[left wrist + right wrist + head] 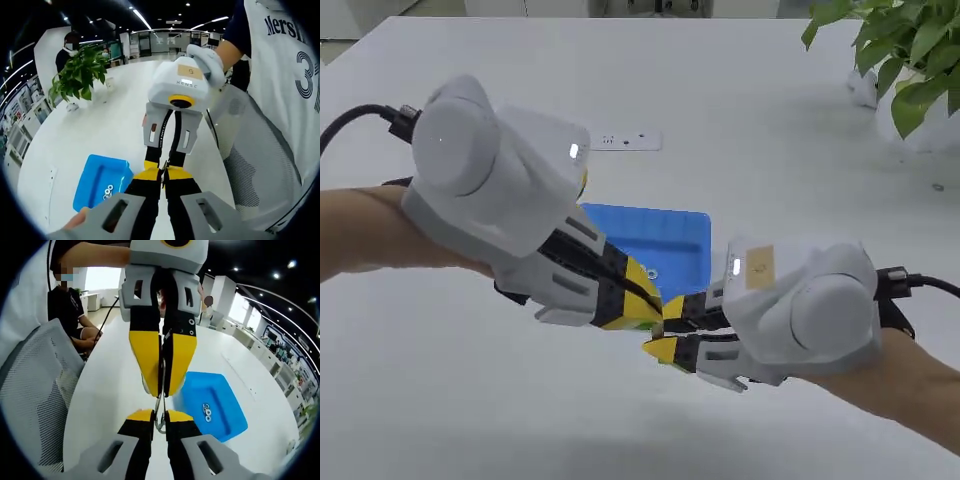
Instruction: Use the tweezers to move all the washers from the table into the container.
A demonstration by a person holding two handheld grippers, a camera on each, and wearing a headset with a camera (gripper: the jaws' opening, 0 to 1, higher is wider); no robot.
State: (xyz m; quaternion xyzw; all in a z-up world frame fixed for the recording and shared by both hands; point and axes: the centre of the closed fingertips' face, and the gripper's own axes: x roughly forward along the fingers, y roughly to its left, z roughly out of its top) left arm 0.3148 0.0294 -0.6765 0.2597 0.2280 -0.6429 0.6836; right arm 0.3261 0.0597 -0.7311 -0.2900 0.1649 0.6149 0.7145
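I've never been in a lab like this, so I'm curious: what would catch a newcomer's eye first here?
Two bulky white hand-held grippers meet nose to nose over the white table. The left gripper and the right gripper both pinch thin metal tweezers between their yellow-tipped jaws. Just behind them lies a bright blue tray holding a few small washers, and a leafy plant stands at the table's far right.

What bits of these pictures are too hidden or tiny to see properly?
1. Tweezers far end, right gripper view: buried inside the left claw.
2. Washers count, left gripper view: too small.
3. Container near edge, head view: covered by the left claw.
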